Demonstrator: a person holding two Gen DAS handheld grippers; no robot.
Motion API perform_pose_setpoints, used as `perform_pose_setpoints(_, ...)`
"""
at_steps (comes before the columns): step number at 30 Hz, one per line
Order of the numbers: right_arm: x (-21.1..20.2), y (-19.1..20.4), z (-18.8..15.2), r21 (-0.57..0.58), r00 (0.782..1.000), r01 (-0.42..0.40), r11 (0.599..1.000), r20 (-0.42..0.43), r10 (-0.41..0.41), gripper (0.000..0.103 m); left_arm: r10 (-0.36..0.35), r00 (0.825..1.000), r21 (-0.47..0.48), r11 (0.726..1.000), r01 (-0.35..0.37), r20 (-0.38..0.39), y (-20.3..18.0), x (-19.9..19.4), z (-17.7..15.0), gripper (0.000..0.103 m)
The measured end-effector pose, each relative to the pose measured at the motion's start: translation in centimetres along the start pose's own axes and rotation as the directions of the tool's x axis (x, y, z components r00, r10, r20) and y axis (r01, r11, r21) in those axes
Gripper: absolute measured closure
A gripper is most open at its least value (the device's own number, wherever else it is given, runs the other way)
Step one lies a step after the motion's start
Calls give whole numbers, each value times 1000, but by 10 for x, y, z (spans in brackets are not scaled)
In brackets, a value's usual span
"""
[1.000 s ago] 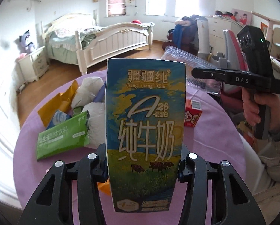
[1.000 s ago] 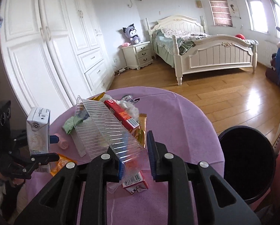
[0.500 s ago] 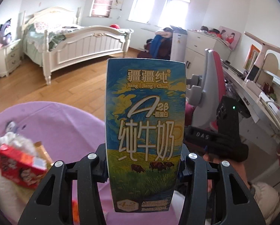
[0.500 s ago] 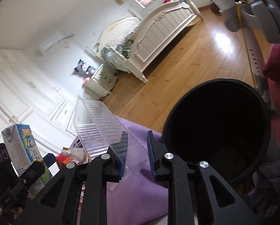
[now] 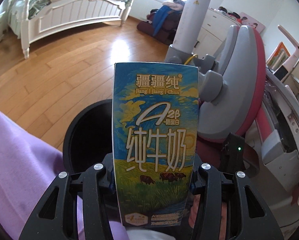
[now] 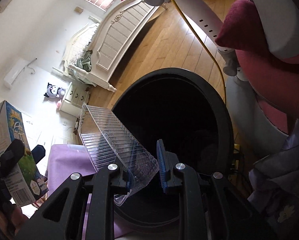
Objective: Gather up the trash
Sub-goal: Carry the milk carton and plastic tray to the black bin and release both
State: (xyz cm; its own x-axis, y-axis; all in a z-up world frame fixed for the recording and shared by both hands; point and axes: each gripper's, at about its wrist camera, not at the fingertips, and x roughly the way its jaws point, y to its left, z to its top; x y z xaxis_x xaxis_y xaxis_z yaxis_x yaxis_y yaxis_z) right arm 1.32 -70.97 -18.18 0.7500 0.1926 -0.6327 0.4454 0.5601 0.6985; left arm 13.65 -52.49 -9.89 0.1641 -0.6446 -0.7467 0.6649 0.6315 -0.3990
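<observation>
Black bin (image 6: 225,124) as the landmark, standing on the wooden floor (image 5: 49,76) with its round mouth open and dark inside. Beyond the bin, a white bed (image 5: 75,12) along the far wall. To the right of the bin, a grey and pink chair (image 5: 241,92), close against its rim. To the left of the bin, a round surface under a purple cloth (image 5: 15,160), its edge just beside the bin's rim.

In front of the bin in the left wrist view, a tall milk carton (image 5: 155,140), blue and yellow with cows along the bottom, held upright. Left gripper (image 5: 152,178) clamped on the carton's lower half, one finger pressed to each side. Same carton (image 6: 13,152) at the far left of the right wrist view, tilted, over the purple cloth and not yet over the bin mouth.

Over the near-left rim of the bin, a clear ribbed plastic tray (image 6: 113,142), slanting up and to the left. Right gripper (image 6: 143,172) closed narrow on the tray's lower corner, the left finger's pad pressed against the plastic, the blue pad (image 6: 162,160) of the right finger on the other side. Tray's free end up beside the bin's left rim, gripped corner above the dark mouth.
</observation>
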Motion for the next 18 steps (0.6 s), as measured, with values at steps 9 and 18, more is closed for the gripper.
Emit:
perform_pose_setpoints(9,10,-5,9,-69,999,38,997,-7,-38,79,39,996,-19,999,-41,-79,6,41,11,53)
perform_pose_setpoints(18,3,-4,7,-62,996,86,994,-6,-86,45,93,995,-27,995,-94,-27,12,25,3,18)
